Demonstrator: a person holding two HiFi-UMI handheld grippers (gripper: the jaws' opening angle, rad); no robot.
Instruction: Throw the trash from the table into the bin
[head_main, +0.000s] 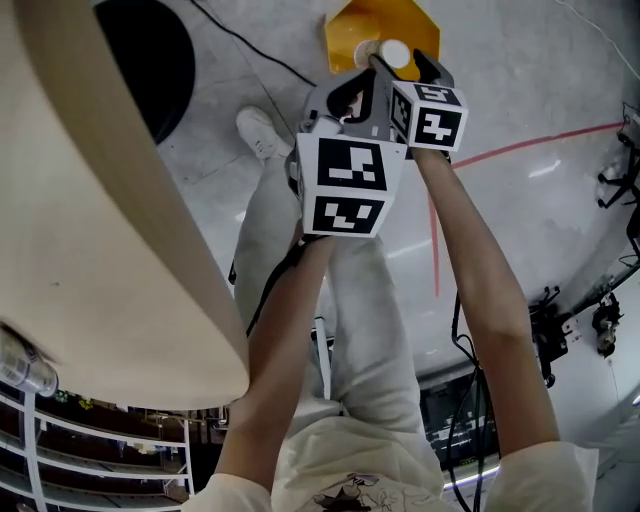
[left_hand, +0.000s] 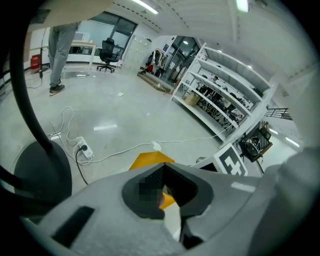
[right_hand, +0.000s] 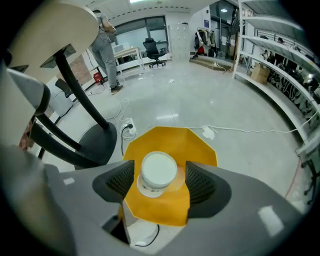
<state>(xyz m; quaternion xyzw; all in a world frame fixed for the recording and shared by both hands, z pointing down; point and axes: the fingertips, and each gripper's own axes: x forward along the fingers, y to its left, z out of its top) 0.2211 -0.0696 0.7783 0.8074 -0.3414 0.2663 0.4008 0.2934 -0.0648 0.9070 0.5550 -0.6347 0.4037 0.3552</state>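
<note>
right gripper: ribbed dark pads apart, not pressing | round white cup between them, frame centre, over angular yellow bin | left gripper: tips together | glossy grey floor

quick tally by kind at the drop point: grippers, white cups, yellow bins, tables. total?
Grippers: 2 (left gripper, right gripper)
White cup: 1
Yellow bin: 1
Table: 1
Total: 5
</note>
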